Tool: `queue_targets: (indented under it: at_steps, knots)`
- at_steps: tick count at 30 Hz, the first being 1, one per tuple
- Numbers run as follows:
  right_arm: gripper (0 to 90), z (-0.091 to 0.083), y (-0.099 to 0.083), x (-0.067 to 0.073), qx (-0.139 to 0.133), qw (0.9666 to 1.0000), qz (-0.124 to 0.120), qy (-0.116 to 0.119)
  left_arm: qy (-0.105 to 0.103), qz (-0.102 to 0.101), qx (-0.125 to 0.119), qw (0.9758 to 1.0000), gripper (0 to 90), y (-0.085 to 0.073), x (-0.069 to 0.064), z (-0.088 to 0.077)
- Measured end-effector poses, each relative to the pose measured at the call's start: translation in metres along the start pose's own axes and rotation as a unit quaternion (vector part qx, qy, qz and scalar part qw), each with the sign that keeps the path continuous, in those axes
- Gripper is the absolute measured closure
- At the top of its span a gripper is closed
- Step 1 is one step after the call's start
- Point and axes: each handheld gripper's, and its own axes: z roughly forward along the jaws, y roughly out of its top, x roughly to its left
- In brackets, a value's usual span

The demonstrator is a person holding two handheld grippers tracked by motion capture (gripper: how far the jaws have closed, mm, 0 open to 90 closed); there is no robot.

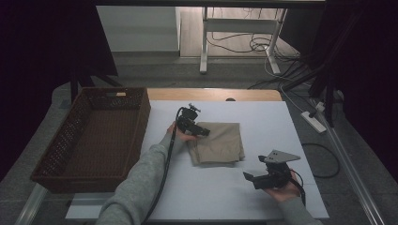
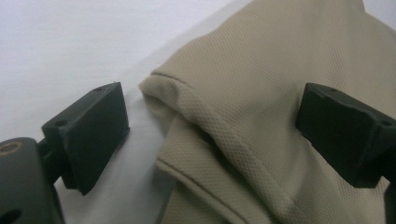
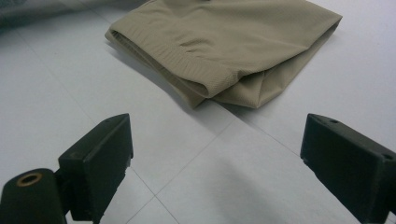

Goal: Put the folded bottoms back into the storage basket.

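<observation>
The folded garment at the frame's centre is plain beige, with a fine knitted mesh texture and no print. It lies on a pale grey-white table cover; a light wooden table edge shows above it. The woven basket at left is dark brown. The 2 grippers, left and right, are black, the right one topped by a grey plate. The sleeve at the bottom is grey.
</observation>
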Motion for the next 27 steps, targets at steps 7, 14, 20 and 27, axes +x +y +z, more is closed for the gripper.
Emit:
queue_targets:
  at_steps: [7,14,20,27]
  knots:
    - [9.5,0.001,0.000,0.000,0.002,1.0000,-0.001,0.001,0.000,0.007,0.005,1.0000,9.1,0.001,-0.001,0.000]
    - [9.5,0.001,0.000,0.000,0.001,1.0000,-0.001,0.001,-0.013,0.020,0.014,0.9996,23.1,0.000,-0.008,-0.002]
    - [9.6,0.002,0.000,0.001,0.003,1.0000,-0.002,-0.001,-0.038,0.021,0.009,0.9990,42.8,-0.003,-0.008,-0.003]
    - [9.7,0.002,0.000,0.001,0.004,1.0000,-0.003,-0.002,-0.066,0.020,-0.009,0.9975,65.5,-0.009,-0.007,-0.005]
